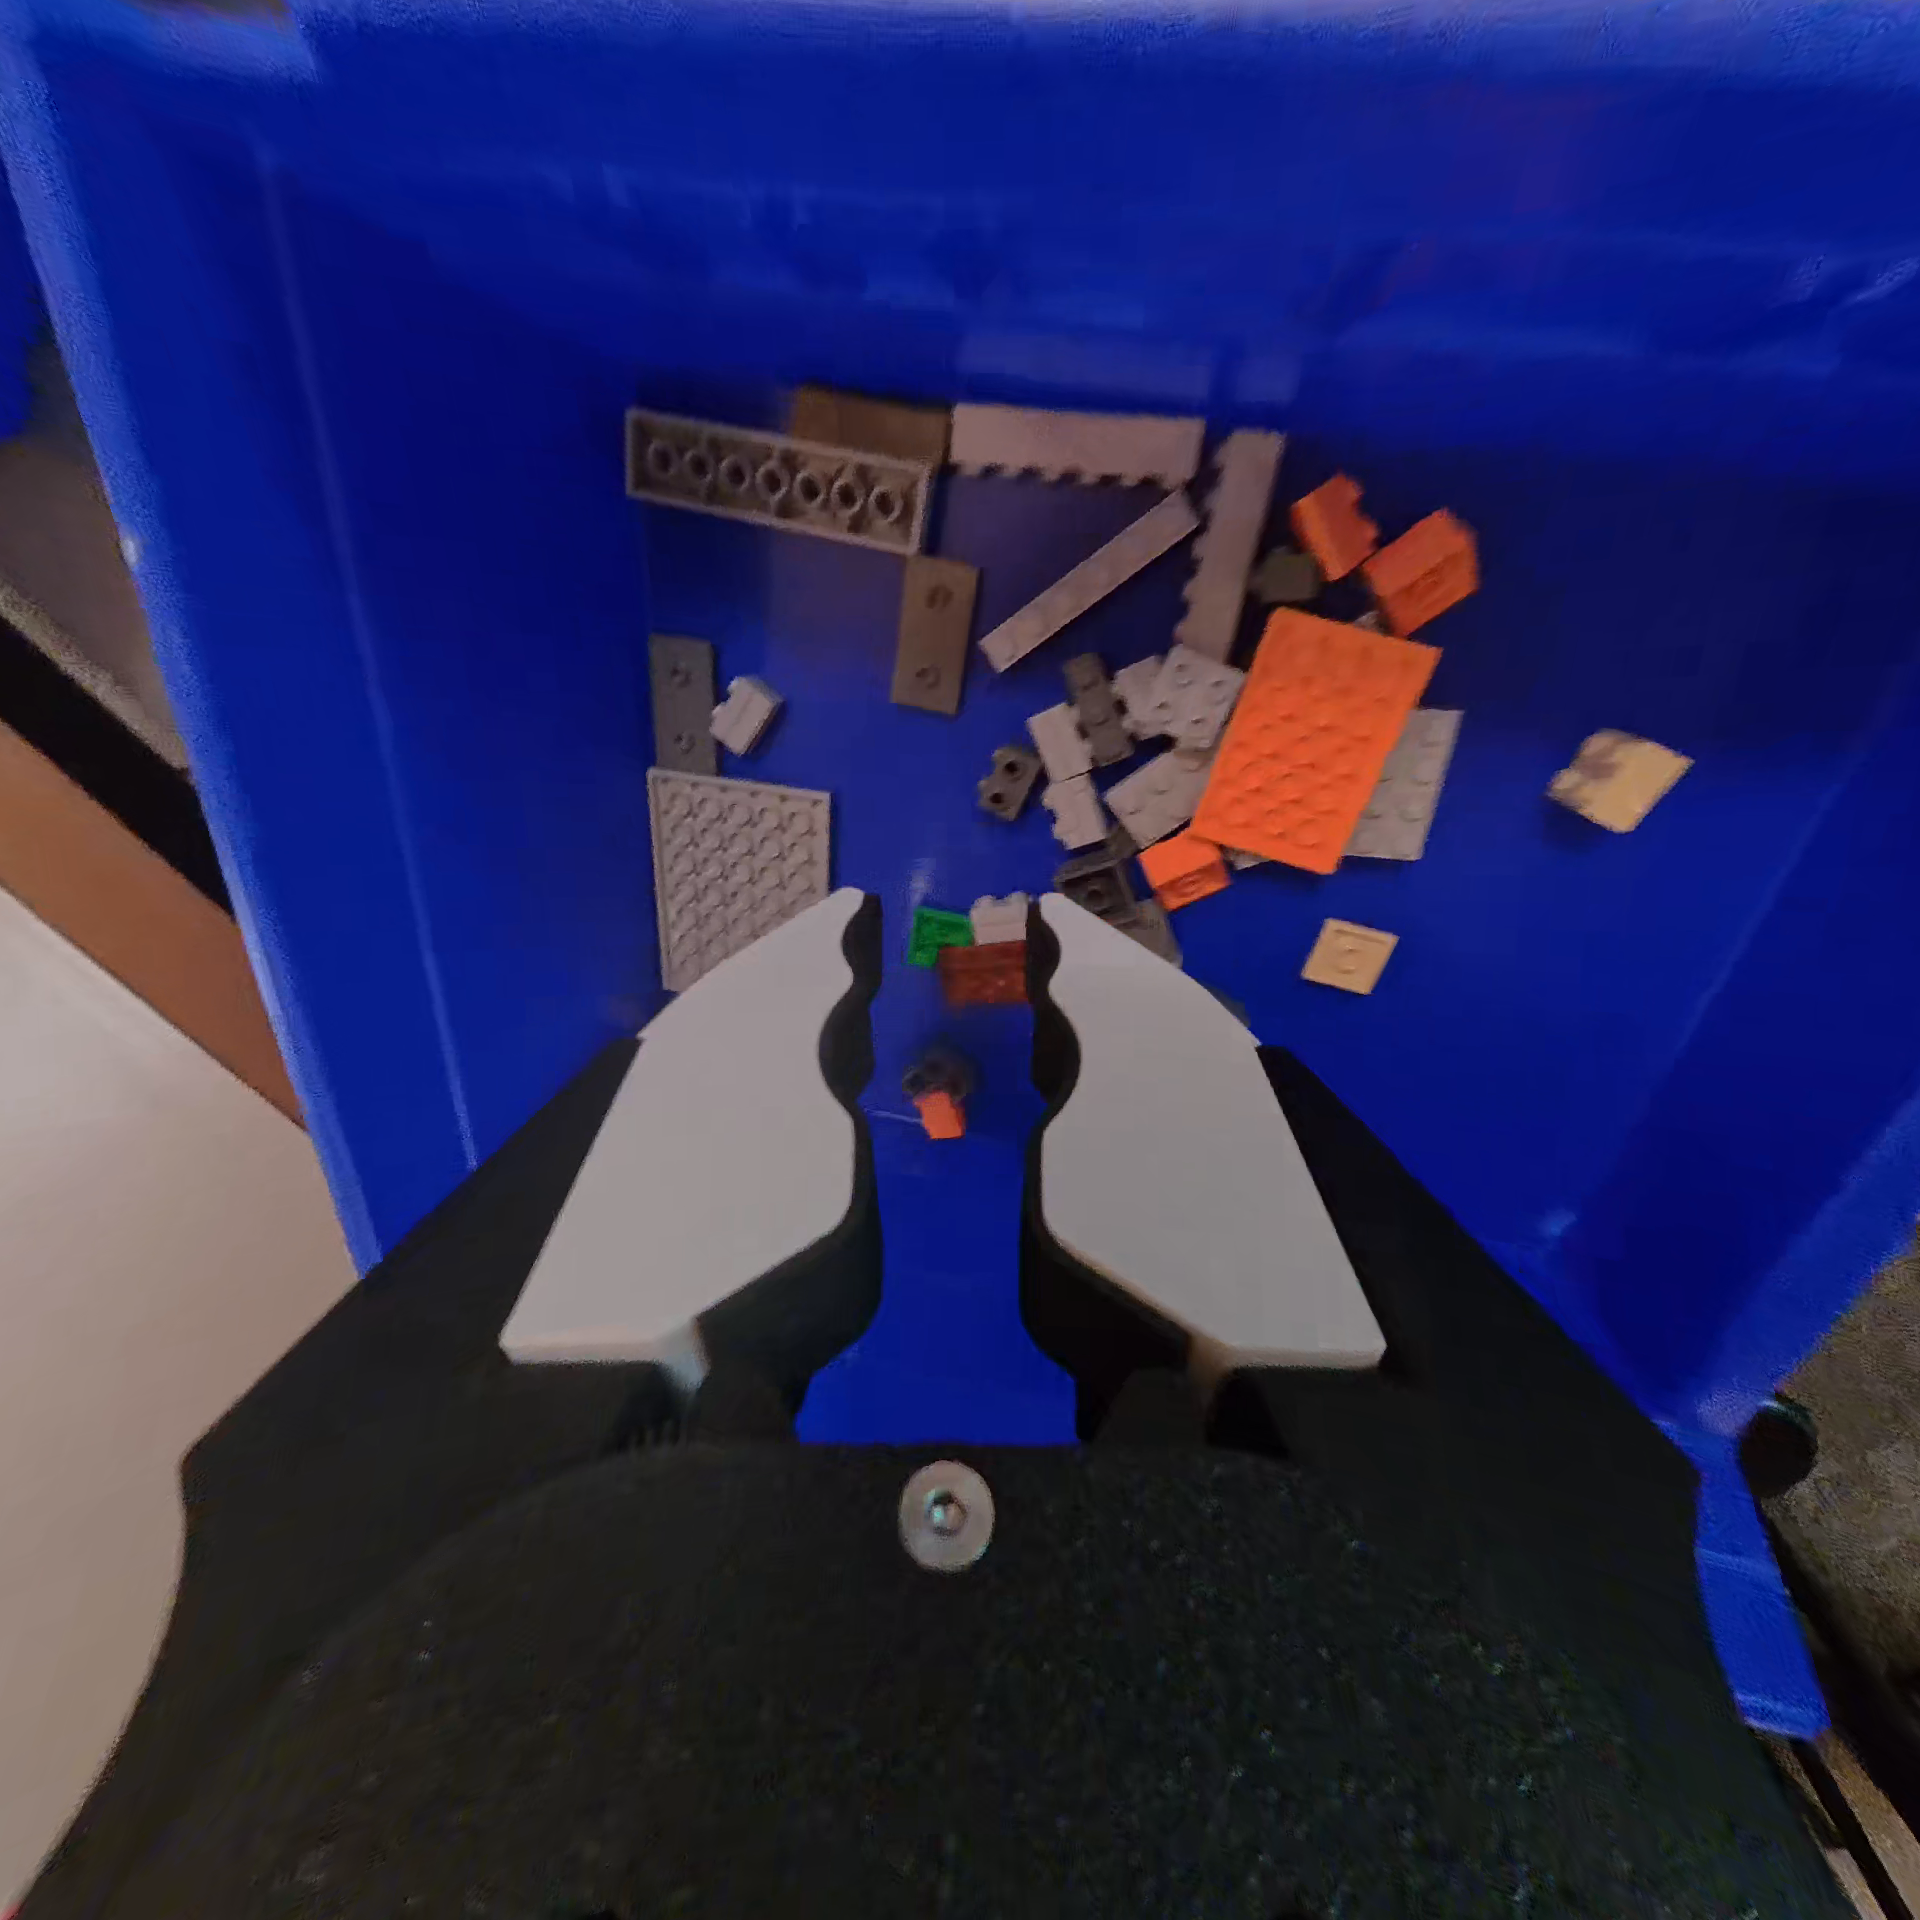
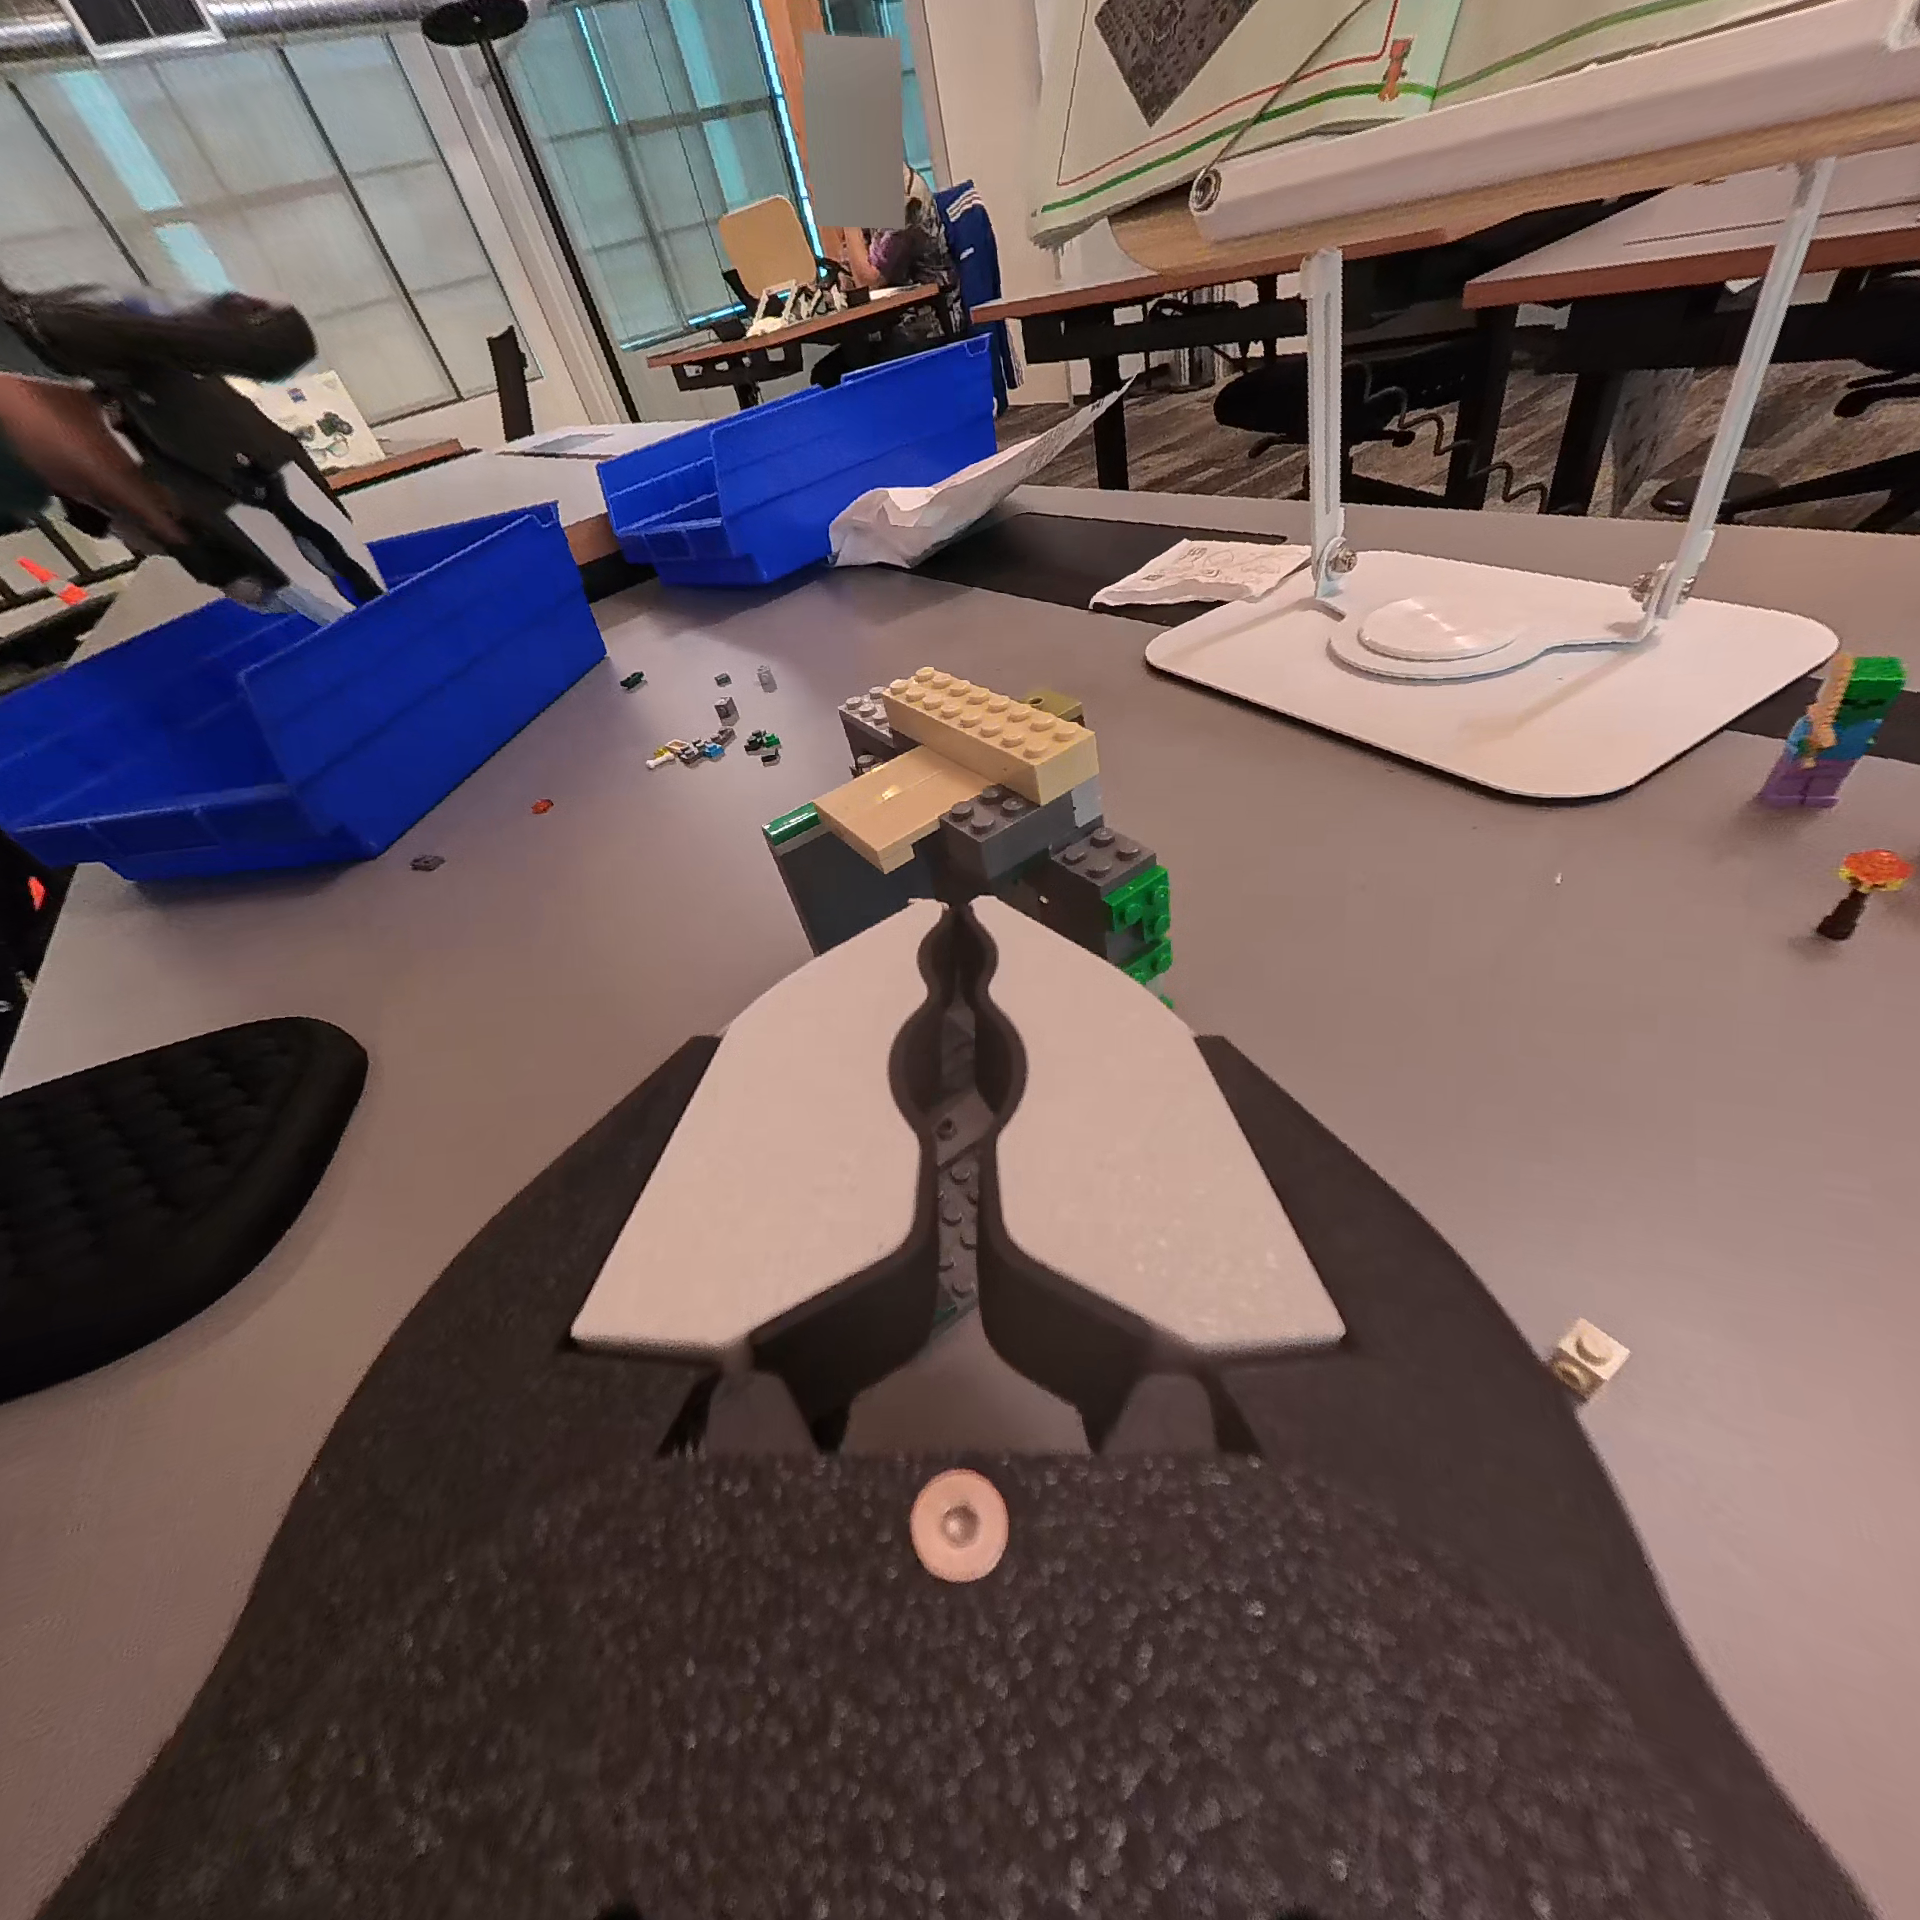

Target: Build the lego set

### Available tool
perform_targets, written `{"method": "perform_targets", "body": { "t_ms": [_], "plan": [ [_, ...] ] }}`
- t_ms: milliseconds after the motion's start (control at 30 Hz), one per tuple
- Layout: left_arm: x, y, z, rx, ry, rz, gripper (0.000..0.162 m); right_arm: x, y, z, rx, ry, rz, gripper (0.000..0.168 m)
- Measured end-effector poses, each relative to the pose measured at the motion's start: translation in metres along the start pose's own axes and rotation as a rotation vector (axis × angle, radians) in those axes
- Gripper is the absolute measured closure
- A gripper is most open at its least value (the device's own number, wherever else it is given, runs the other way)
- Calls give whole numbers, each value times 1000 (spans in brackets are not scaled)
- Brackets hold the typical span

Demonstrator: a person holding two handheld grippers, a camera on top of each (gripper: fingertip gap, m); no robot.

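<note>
While the left gripper [image 1: 951,914] hangs with jaws parted inside the deep blue plastic bin [image 1: 1455,416], above loose grey and orange Lego plates [image 1: 1314,738], the right gripper [image 2: 961,909] is clamped on the grey-and-tan Lego build [image 2: 971,774] standing on the grey table [image 2: 1403,1039]; no writing is legible.

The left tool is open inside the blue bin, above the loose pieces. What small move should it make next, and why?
Probably lower the left tool a little and close on one piece. It is open inside the blue bin, holding nothing, and a small green piece, a red piece and a light grey one lie between its tips. Which piece the build needs, I cannot tell.
</note>
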State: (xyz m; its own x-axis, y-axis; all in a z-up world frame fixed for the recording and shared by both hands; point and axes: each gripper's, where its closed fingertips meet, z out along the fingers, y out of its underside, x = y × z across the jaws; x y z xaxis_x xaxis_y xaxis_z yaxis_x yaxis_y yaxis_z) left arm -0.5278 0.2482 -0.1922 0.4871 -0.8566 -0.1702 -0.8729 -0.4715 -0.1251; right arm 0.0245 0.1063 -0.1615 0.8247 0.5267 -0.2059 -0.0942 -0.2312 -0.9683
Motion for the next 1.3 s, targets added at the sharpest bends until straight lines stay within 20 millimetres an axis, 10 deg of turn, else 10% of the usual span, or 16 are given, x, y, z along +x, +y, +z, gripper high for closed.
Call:
{"method": "perform_targets", "body": {
  "t_ms": [467,1300],
  "plan": [
    [-64,36,33,-248,-167,-179,132,0,3,1,-15,2,-18,168],
    [-75,82,59,-569,-261,-78,151,-3,7,3,-38,-8,-37,168]
  ]
}}
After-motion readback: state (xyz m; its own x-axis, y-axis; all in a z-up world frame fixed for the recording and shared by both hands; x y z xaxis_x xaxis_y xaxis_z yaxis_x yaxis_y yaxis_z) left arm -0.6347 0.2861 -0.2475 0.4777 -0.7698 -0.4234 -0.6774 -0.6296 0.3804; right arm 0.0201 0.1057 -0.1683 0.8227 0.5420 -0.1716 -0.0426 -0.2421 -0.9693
